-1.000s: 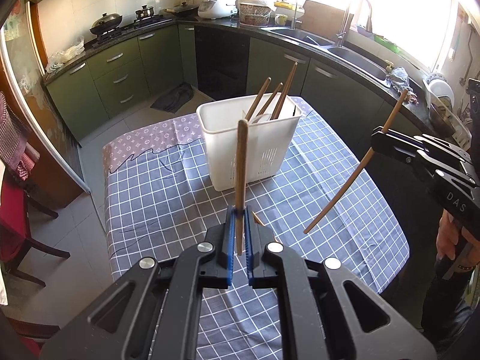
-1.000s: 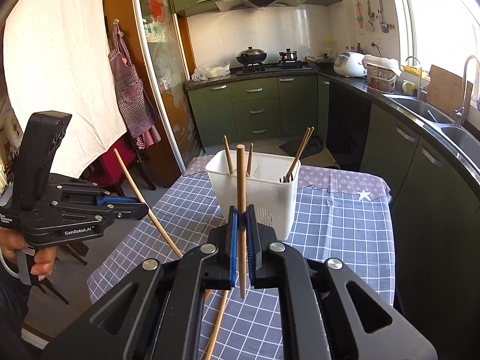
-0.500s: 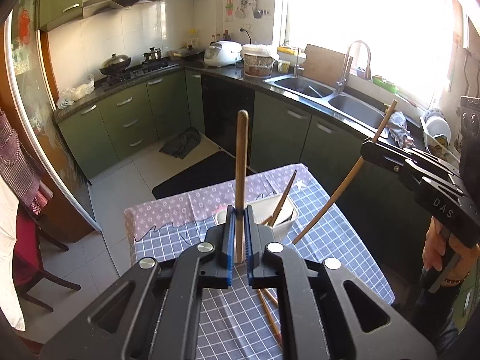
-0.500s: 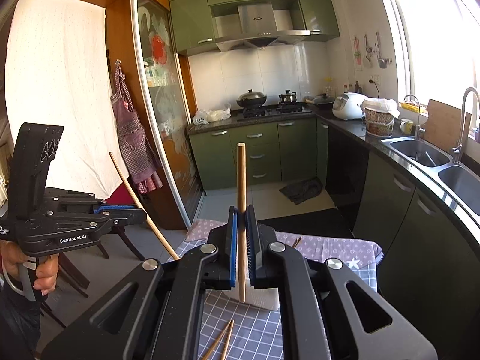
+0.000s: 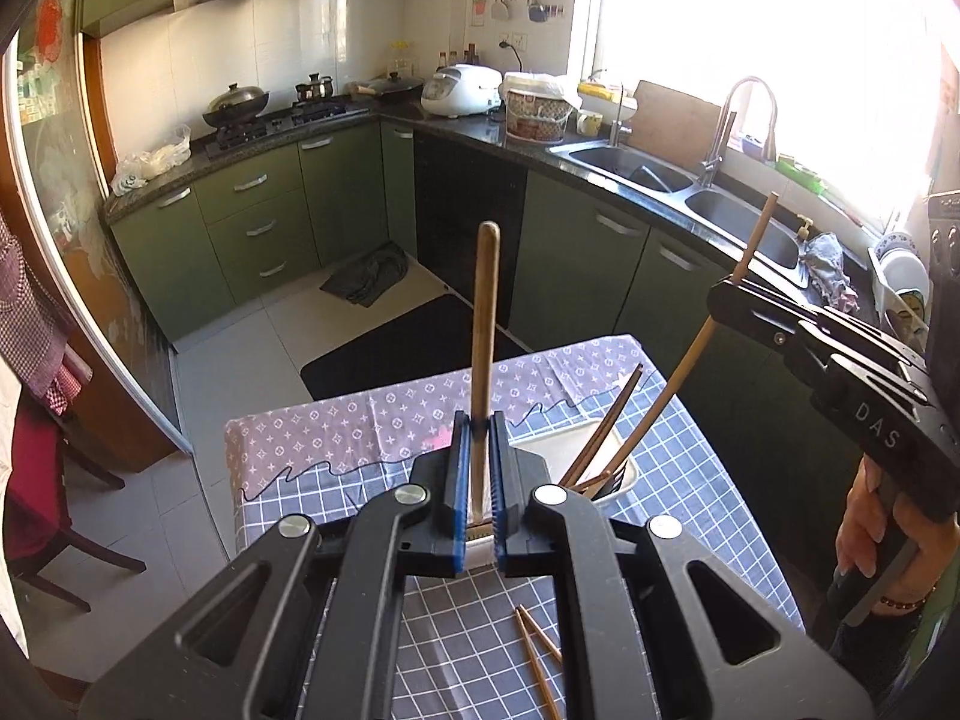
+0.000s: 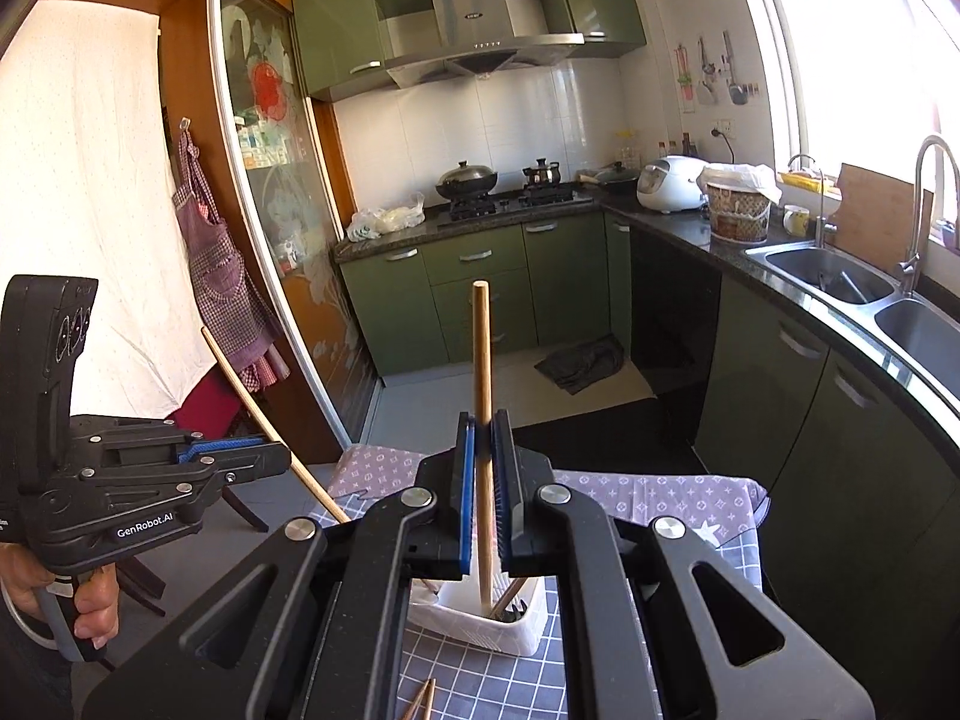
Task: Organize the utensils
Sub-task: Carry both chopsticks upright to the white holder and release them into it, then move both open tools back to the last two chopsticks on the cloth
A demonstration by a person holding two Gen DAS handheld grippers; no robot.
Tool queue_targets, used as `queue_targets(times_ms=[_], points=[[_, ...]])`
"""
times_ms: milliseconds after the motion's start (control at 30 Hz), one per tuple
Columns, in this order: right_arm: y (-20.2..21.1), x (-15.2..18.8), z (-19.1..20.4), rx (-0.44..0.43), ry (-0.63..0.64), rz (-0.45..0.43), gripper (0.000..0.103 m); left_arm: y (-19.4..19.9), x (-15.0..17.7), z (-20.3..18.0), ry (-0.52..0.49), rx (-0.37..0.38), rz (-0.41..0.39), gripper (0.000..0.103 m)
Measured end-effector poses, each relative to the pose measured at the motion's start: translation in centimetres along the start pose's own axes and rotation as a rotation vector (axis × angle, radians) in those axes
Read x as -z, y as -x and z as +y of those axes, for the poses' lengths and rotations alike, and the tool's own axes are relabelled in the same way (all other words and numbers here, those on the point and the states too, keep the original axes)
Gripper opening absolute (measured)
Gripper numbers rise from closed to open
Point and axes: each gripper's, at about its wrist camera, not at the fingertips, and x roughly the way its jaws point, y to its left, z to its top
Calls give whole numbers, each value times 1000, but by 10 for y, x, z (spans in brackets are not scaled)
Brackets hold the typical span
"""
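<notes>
Chopstick [image 5: 485, 324] upright, pinched in left claw [image 5: 478, 480] — another [image 6: 481, 372] pinched in right claw [image 6: 485, 492], above white holder [image 6: 480, 630] on counter [image 5: 690, 480].

Wooden chopsticks [image 5: 606, 438] stand tilted in white holder [image 6: 480, 618]

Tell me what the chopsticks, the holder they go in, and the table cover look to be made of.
Chopsticks: likely wood or bamboo, matte tan with faint grain. Holder: probably plastic, smooth white with moulded slots. Table cover: possibly coated cloth or vinyl, printed in a grid and monogram pattern, draping over the edge.
</notes>
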Motion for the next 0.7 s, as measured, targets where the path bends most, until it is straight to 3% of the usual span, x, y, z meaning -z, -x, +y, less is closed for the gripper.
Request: queue_targets(times_ms=[200,333,533,700], points=[[-24,22,-7,-2,-6,56,7,-23,17,3,-6,-7,68,8],[-22,25,-8,1,-5,57,11,-17,17,5,-8,-18,68,26],[25,27,2,-21,11,-4,12,13,24,-2,-19,-5,56,26],[66,53,13,-31,48,-16,15,27,53,-10,-12,25,128,26]])
